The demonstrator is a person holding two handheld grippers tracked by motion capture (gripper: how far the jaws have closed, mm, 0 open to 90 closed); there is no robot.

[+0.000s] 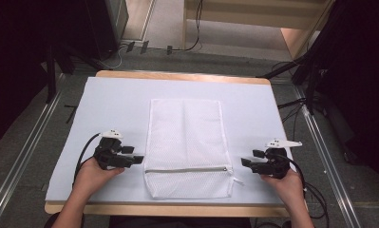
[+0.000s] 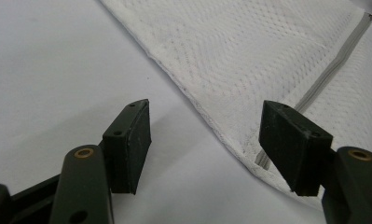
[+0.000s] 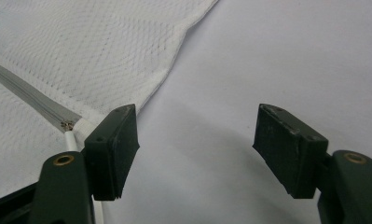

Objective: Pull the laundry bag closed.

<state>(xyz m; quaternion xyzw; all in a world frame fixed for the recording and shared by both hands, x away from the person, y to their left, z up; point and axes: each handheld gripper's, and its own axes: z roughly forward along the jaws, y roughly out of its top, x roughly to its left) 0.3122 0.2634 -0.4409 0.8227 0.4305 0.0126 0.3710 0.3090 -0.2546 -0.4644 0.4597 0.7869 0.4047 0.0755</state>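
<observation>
Tabletop (image 1: 116, 99) covered in pale sheeting carries everything. At its near left, the left hand (image 1: 90, 175) holds the left gripper (image 1: 138, 159), which points right toward the left edge of the mesh bag (image 1: 184, 142). In the left gripper view its 2 fingers (image 2: 127, 144) stand wide apart with nothing between them but bare sheeting and the bag's hem; 1 finger sits over the bag's edge near the end of the zipper (image 2: 333, 70), though contact cannot be told.

The white mesh bag lies flat in the middle, its long side running near to far, with the grey zipper (image 1: 187, 169) crossing its near part.

At the near right, the right hand (image 1: 287, 183) holds the right gripper (image 1: 244, 162), aimed left at the bag's right edge. Its fingers (image 3: 113, 149) are also spread wide and empty, just beside the zipper pull (image 3: 68, 126).
</observation>
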